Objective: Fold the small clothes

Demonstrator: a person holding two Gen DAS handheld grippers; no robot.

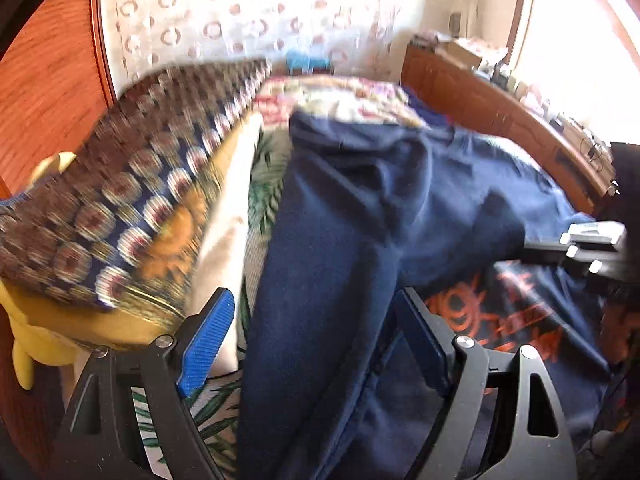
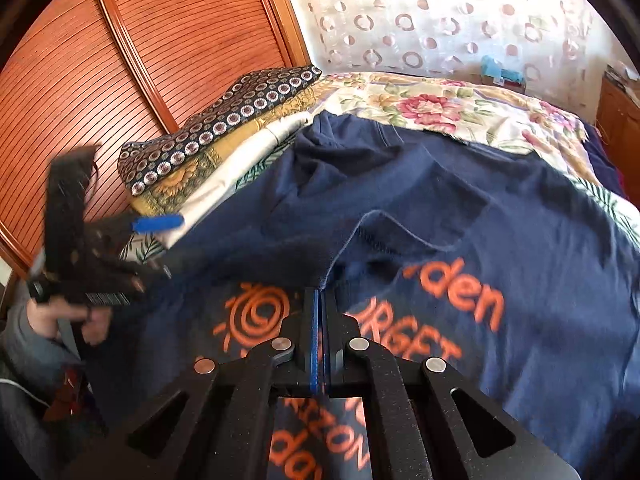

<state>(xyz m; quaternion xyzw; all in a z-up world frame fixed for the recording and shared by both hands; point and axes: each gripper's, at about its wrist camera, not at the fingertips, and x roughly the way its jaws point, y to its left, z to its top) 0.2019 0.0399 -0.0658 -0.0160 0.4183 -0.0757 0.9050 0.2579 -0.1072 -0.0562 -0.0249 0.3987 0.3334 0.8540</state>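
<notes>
Right gripper (image 2: 320, 300): jaws fully closed, the blue pads meeting. A stitched hem corner of the navy shirt (image 2: 400, 208) runs down into the pad tips, so the grip appears to be on that edge; the cloth rises from the tips as a folded flap. The pinch itself is narrow, and how much fabric lies between the pads cannot be told.

Left gripper (image 1: 316, 344): jaws wide apart, holding nothing. The left pad (image 1: 206, 342) stands over the floral bedspread (image 1: 264, 184); the other finger is over the shirt. A long raised fold of navy cloth passes up between the two fingers, apparently untouched by either.

Position of the shirt: spread on the bed, orange print (image 2: 452, 320) facing up on the near part, beside the right gripper. Its far end, seemingly the neckline, reaches toward the floral bedspread and curtain (image 2: 420, 20). Its long axis therefore runs away from both grippers, roughly in line with the direction they point.

Relation governing the next move: the held hem lies at the near middle, directly at the right jaws; the left gripper is nearer the shirt's left edge, which lies just beside the stack of folded cloths (image 2: 208, 140). Judgement: a fold is in progress, and the left jaws would need to close on the ridge between them to carry that side over.
</notes>
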